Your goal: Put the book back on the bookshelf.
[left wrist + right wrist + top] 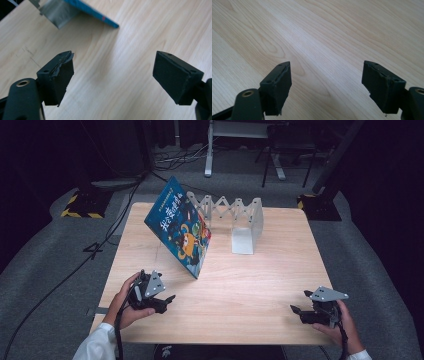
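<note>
A blue picture book (178,227) is propped tilted against a white folding rack (235,217) at the table's (250,290) twelve o'clock. The left gripper (167,300) at seven o'clock and the right gripper (296,311) at five o'clock are held spread wide, empty.

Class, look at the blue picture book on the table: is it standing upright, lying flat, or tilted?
Tilted. The blue picture book stands on its lower edge and leans back against the white expandable rack.

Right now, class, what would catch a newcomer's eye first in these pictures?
First, the bright blue picture book, leaning tilted against the left end of a white accordion-style book rack at the far middle of the wooden table. Next, the left gripper and right gripper, held low near the front corners, fingers spread open and empty.
</note>
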`<state>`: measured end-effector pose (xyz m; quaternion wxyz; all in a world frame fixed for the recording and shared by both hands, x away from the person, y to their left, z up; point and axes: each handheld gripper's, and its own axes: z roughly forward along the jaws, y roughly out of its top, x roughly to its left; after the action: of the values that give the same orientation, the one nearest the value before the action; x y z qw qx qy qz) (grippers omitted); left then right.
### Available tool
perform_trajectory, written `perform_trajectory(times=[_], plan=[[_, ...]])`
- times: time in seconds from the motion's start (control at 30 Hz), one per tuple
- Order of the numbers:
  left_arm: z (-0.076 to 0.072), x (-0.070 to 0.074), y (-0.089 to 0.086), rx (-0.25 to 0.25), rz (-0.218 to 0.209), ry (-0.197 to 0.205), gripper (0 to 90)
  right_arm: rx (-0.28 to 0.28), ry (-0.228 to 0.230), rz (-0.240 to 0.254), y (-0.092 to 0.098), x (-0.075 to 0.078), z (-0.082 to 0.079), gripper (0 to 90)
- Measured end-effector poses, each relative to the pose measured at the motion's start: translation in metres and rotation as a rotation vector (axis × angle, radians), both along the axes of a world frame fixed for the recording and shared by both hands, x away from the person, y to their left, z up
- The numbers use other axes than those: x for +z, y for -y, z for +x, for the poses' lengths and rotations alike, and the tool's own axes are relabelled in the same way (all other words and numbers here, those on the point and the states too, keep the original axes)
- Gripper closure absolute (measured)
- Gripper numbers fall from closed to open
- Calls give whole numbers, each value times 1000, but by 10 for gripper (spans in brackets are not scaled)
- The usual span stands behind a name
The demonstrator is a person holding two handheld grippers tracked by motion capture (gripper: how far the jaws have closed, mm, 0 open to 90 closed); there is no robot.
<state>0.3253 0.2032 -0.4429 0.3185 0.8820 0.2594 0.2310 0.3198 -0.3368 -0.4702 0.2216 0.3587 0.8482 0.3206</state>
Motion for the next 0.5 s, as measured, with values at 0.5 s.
perform_trajectory(times=[0.5], plan=[[-14, -37, -46, 124, -61, -82, 167, -126, -37, 94, 45, -25, -12, 220]])
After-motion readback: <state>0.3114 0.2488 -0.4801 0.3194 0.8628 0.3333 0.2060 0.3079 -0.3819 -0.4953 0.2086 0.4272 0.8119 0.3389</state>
